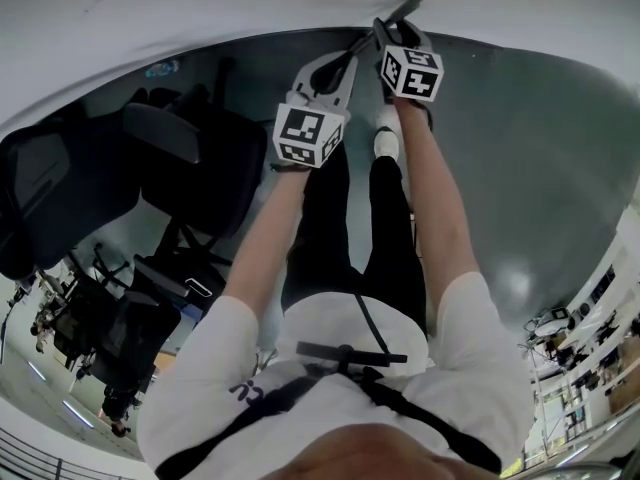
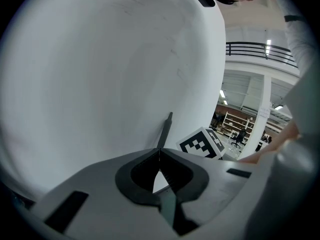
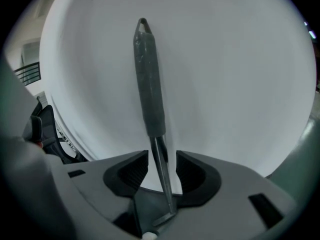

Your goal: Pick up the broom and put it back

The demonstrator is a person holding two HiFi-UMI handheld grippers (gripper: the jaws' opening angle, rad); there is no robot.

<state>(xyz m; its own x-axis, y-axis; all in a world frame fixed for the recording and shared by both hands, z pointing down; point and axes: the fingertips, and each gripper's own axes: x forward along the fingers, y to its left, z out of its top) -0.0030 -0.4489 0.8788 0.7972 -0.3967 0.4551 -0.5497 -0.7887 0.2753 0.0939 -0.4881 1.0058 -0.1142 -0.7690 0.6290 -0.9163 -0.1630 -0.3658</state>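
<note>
The broom's handle point(image 3: 148, 84) has a dark grip with a hang loop on top and leans against a white wall point(image 3: 240, 74). Its thin metal shaft runs down between the jaws of my right gripper point(image 3: 162, 159), which stand open with a gap on either side of it. My left gripper point(image 2: 159, 153) is lower on the shaft, its jaws shut on it, and the handle's end point(image 2: 165, 129) rises beyond the tips. In the head view both grippers, left point(image 1: 345, 63) and right point(image 1: 392, 30), are held out at the wall with the handle point(image 1: 405, 10) between them. The broom's head is hidden.
Black office chairs point(image 1: 190, 158) stand close on the left of the person's legs. Grey floor point(image 1: 520, 168) stretches to the right. The right gripper's marker cube point(image 2: 202, 143) shows just beside the left gripper. Shelving and a railing lie far off.
</note>
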